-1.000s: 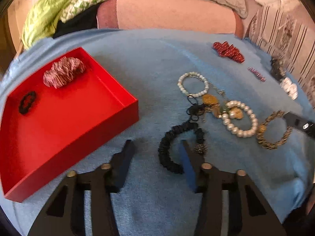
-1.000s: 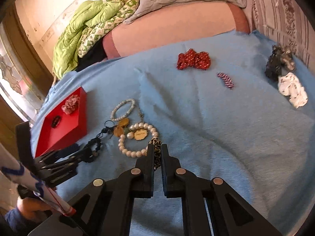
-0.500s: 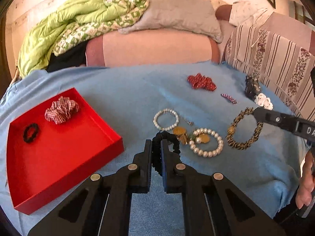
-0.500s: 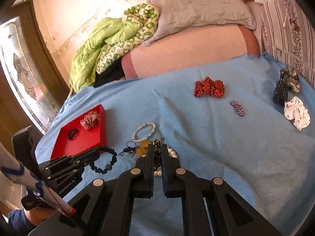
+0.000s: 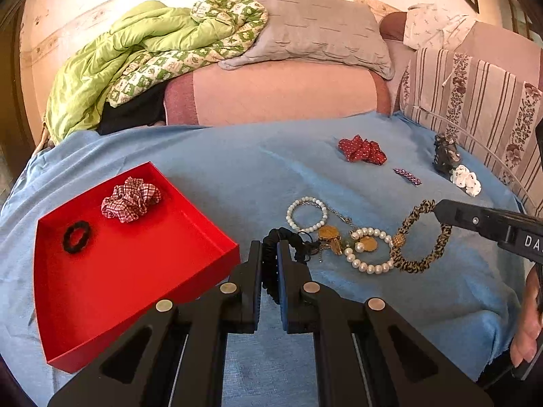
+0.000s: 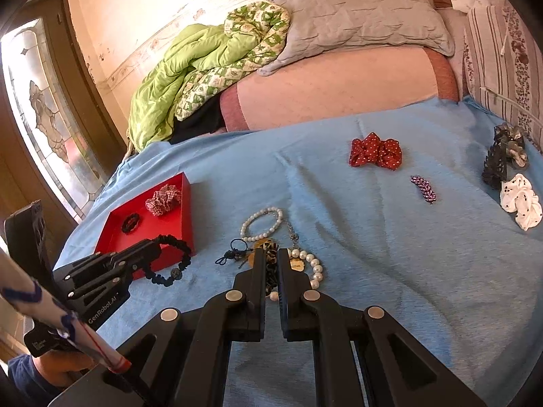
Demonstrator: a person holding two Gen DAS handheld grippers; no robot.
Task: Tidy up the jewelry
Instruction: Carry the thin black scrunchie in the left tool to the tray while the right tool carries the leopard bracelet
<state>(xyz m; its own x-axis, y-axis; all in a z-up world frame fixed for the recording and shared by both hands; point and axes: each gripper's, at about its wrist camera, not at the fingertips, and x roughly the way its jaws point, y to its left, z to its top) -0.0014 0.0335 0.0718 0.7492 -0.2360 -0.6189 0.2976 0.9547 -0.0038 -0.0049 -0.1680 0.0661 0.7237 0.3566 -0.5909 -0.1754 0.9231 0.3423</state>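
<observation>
A bright red tray sits at the left of the frame on a pale blue bedspread, and inside it lie a red-and-white checked scrunchie and a small black hair tie. Right of centre, a leopard-print bracelet in tan and black shows beside white pearl beads and gold discs. Farther up, a red scrunchie carries white dots, a small clip looks purplish, perhaps pink, and a white scrunchie has black specks. A lime green quilt fills the upper left.

Tray left of pearl bracelets, scrunchie in tray
</observation>
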